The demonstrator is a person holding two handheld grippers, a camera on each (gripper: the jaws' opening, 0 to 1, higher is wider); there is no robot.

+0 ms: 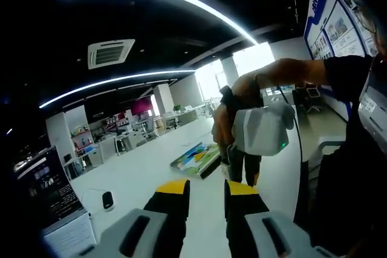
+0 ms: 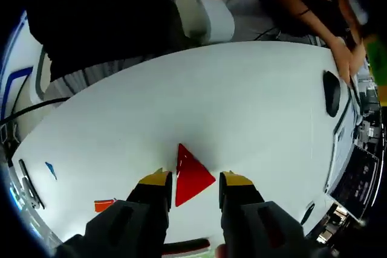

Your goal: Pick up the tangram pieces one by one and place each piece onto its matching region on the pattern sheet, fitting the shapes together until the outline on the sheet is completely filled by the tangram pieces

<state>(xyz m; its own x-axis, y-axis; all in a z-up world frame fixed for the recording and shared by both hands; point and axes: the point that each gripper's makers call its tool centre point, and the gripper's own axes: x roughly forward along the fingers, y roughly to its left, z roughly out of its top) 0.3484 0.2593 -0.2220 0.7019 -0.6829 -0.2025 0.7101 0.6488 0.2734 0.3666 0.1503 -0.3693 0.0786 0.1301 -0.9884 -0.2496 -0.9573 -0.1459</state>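
The right gripper (image 2: 192, 180), jaws apart, straddles the red triangle (image 2: 191, 176) on the table (image 2: 242, 107): close squarely on its edges. The left gripper (image 1: 207, 189) waits open.

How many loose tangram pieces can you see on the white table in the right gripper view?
3: a red triangle between the right gripper jaws, an orange piece left of them, and a blue piece farther left. Others may be hidden.

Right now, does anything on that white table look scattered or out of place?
Yes. The tangram pieces lie apart: a red triangle between the right gripper's open jaws, an orange piece and a small blue piece farther off on the white table.
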